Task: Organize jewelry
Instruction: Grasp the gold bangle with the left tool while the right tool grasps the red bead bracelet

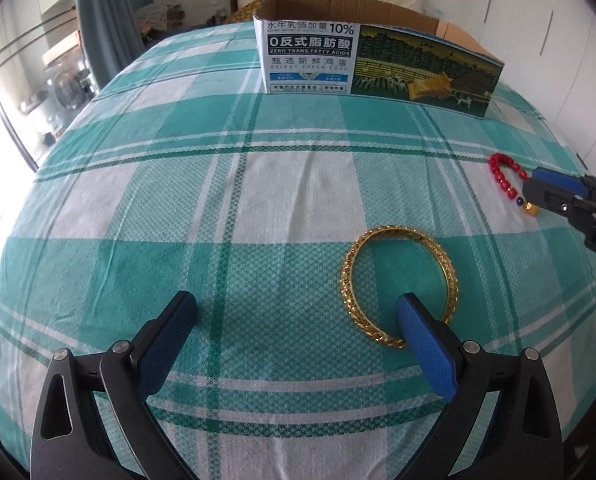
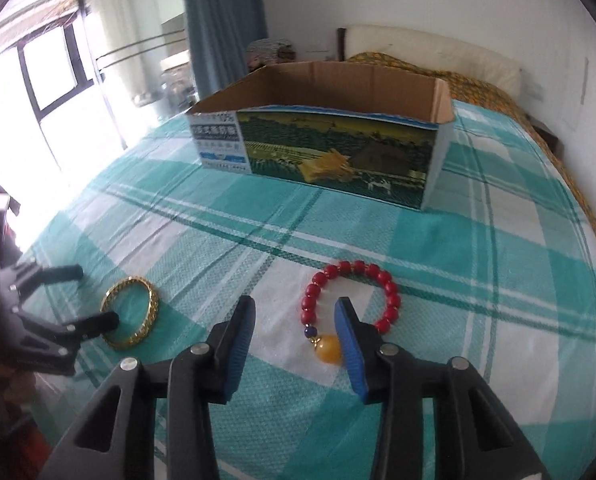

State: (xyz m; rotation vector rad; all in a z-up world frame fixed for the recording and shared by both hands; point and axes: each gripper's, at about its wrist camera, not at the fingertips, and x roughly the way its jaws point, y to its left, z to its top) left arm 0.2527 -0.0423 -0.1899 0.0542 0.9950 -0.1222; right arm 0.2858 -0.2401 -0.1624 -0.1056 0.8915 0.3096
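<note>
Pre-grasp on both bracelets, nothing lifted yet.
You're holding the left gripper (image 1: pixel 294 312) wide open, one finger inside the gold bangle (image 1: pixel 400 286) at lower right; the right gripper (image 2: pixel 296 320) is half open and empty, straddling the red bead bracelet (image 2: pixel 352 300) at centre. Close both, then carry to the cardboard box (image 2: pixel 326 152) at top centre on the bed (image 1: pixel 178 200).

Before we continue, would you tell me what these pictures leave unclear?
- Open cardboard box: its floor is hidden by its front wall in both views.
- Red bead bracelet: partly behind the right gripper in the left wrist view.
- Gold chain bangle: the left gripper's finger covers its near edge.
</note>
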